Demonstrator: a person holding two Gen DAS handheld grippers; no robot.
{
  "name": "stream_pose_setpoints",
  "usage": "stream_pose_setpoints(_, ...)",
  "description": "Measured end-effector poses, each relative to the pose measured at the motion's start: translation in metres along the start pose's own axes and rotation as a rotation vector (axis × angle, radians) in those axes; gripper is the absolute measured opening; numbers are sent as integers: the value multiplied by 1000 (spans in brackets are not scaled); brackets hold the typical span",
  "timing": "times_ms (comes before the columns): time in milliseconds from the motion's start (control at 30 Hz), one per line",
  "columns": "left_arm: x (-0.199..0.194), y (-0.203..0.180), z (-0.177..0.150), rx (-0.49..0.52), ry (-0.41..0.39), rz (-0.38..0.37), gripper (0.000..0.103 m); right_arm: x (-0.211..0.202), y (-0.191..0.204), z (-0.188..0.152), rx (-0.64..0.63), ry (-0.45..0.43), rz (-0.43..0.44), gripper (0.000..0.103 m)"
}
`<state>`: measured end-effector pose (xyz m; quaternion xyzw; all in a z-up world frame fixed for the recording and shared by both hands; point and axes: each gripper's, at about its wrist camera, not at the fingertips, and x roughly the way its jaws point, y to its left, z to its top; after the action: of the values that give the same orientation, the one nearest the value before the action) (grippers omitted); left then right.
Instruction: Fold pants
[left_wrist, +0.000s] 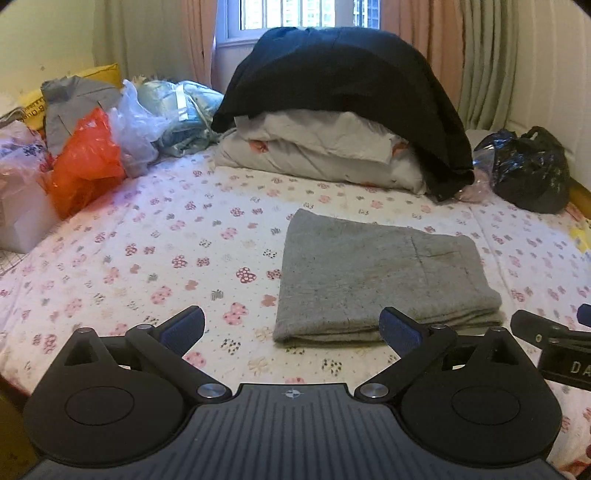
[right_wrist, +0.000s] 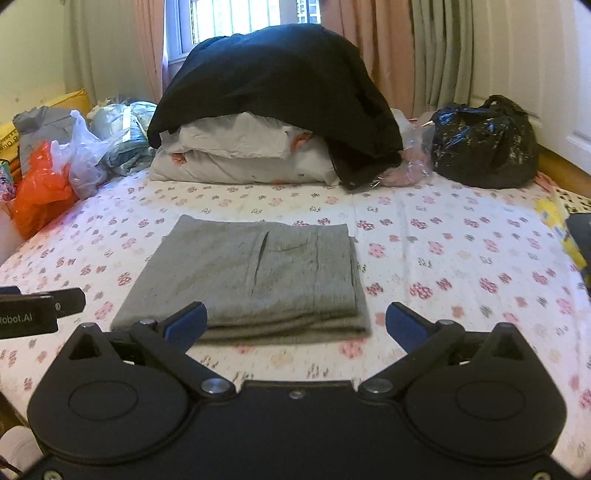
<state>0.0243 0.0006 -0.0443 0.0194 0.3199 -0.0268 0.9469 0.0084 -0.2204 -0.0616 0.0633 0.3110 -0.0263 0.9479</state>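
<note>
Grey pants (left_wrist: 380, 273), folded into a neat rectangle, lie flat on a floral bedsheet (left_wrist: 147, 258), in front of a white folded quilt (right_wrist: 240, 155) under a black garment. The left gripper (left_wrist: 291, 328) and right gripper (right_wrist: 295, 325) (both with blue pads) hover above the near edge, jaws spread wide, holding nothing

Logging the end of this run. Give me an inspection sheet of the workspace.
Surface: bed with flowered sheet, flat.
Job's things: grey pants folded into a neat rectangle, lying free.
Clutter: orange bag, black bag, black garment draped over a pillow stack.
Grippers: left gripper and right gripper open, holding nothing, short of the pants.
Cables: nothing seen.
Surroundings: window, curtains.
</note>
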Motion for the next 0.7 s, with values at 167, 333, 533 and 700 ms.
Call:
stream_pose_setpoints(167,-13,-1,0,4,18,-3,103,-25,4,2,5,-22,-5,103)
stream_pose_setpoints(333,-26,1,1,3,5,-6,103,-40,7,12,-4,-37,-17,103)
stream_pose_setpoints(533,-34,1,2,4,-6,-19,103,-50,11,16,-11,-48,-27,103)
stream_pose_setpoints(700,-37,3,2,-1,-7,-19,103,-49,12,14,-12,-36,-38,103)
